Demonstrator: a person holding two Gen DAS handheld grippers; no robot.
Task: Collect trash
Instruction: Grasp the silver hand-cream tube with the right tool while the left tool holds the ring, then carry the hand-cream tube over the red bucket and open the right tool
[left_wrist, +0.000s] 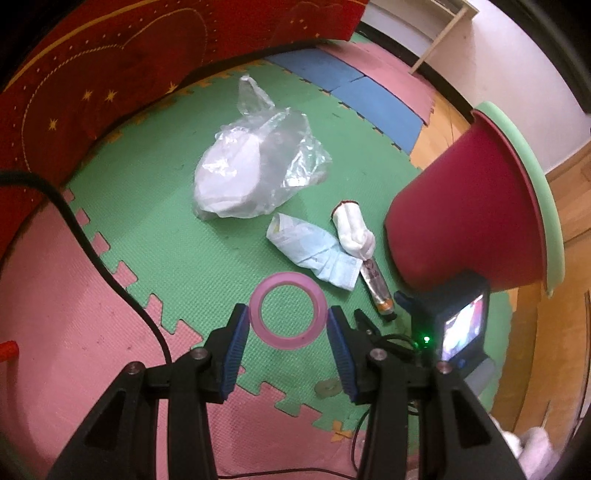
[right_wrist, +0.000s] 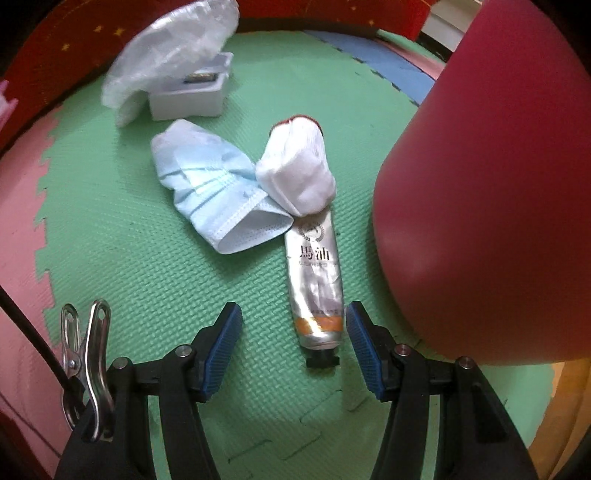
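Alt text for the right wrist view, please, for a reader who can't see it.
The open right gripper hovers over a green mat, its blue pads either side of the capped end of a silver tube. Beyond lie a blue mask and a white sock overlapping the tube's far end, with a red bin at right.

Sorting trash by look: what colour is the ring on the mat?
Pink; the ring shows best in the left wrist view.

floor: foam mat (left_wrist: 155, 229) | on it: mask (right_wrist: 218, 192), tube (right_wrist: 317, 280), ring (left_wrist: 288, 311), maybe glove (right_wrist: 295, 170)
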